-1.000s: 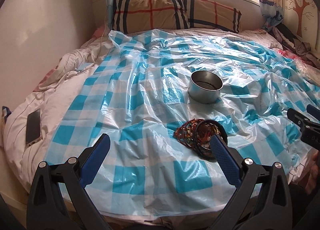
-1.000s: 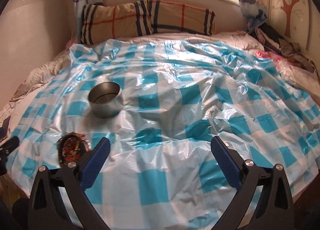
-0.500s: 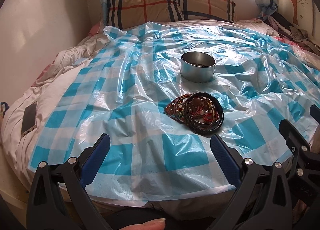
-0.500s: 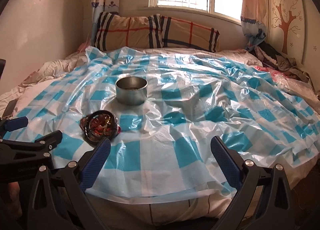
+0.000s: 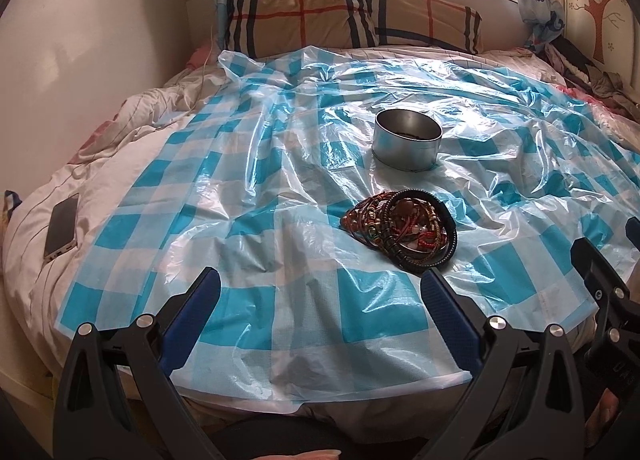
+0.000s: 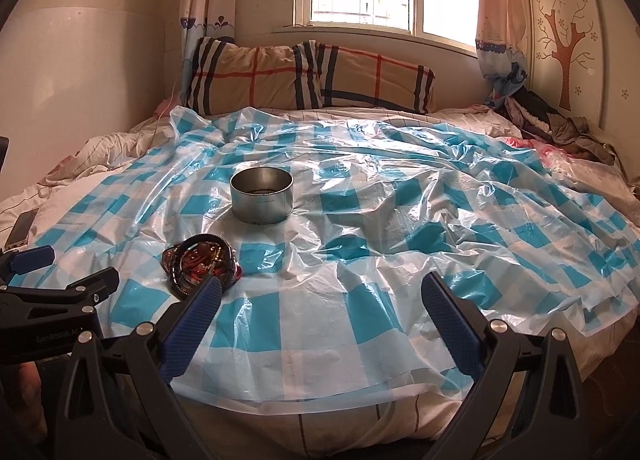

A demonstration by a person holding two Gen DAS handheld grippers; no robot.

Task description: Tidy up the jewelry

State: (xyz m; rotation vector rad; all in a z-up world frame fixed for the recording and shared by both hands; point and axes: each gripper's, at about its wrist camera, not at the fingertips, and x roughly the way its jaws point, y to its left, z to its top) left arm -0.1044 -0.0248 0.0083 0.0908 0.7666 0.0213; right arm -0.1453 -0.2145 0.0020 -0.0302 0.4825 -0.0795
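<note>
Both hand-held grippers were spread wide and held nothing. The left hand-held gripper [image 5: 320, 292] hung over the bed's checked plastic sheet [image 5: 248, 196], the pile of bracelets [image 5: 404, 232] just ahead of its right finger. Beyond that stood a round metal tin [image 5: 407, 144], apparently empty. The right hand-held gripper [image 6: 322, 296] had the pile at its left fingertip.

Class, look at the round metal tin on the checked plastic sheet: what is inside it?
The metal tin stands open. Its shiny inner wall shows, with something dark low inside that is too small to identify. The near wall hides most of the floor. The bracelets lie outside it, on the plastic sheet.
</note>
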